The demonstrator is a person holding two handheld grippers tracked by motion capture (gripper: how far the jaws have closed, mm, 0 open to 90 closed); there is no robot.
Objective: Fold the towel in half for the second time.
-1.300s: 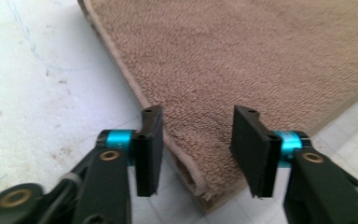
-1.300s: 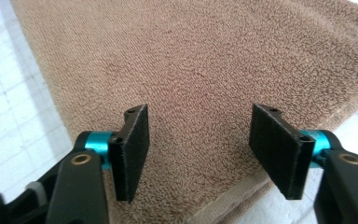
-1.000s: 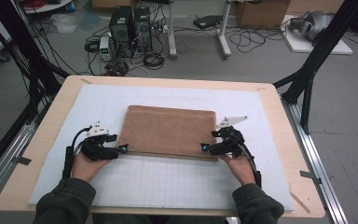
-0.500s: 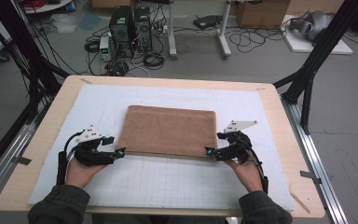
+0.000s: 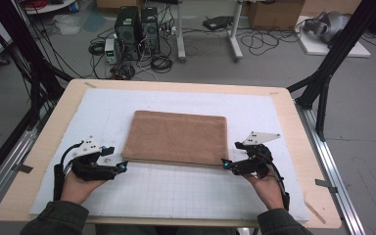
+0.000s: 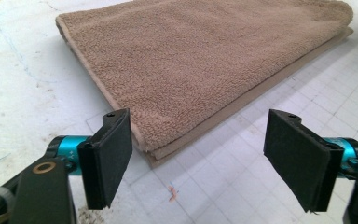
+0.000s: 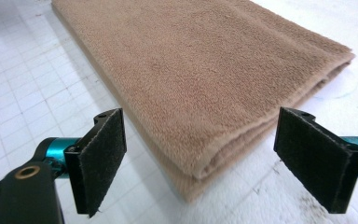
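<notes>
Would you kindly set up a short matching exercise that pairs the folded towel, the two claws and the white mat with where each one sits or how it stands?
Things:
1. brown towel
2. left claw
3. right claw
4. white gridded mat

Descriptions:
A. open, at the towel's near right corner
B. spread flat over the wooden table top
C. folded, lying in the middle of the mat
D. open, at the towel's near left corner

Pairs: 1-C, 2-D, 3-A, 4-B
</notes>
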